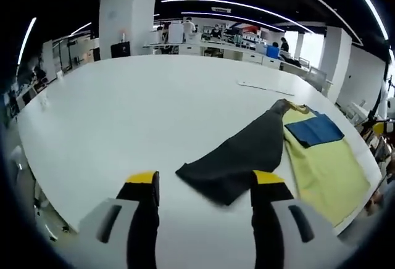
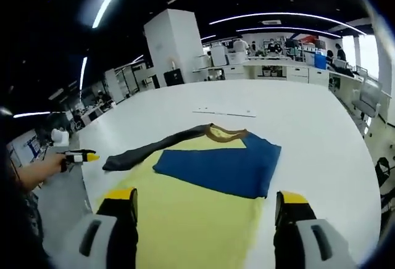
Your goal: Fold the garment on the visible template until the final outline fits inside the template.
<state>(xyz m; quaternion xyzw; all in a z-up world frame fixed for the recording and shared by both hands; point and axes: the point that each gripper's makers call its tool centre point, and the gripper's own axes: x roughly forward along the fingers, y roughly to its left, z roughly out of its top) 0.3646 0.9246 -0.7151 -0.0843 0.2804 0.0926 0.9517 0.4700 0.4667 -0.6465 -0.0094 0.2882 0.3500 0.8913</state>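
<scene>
Here, both my tongs gape wide; pinch dark sleeve tip, fold over yellow garment.

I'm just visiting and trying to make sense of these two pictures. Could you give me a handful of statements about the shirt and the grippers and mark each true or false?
1. The garment lies on a white table. True.
2. The blue sleeve is folded across the yellow body. True.
3. The dark grey sleeve is folded over the body as well. False: it stretches out sideways on the table.
4. The right gripper is clamped on the hem. False: its jaws stand apart, holding nothing.
5. The left gripper is open, near the grey sleeve's end. True.
</scene>
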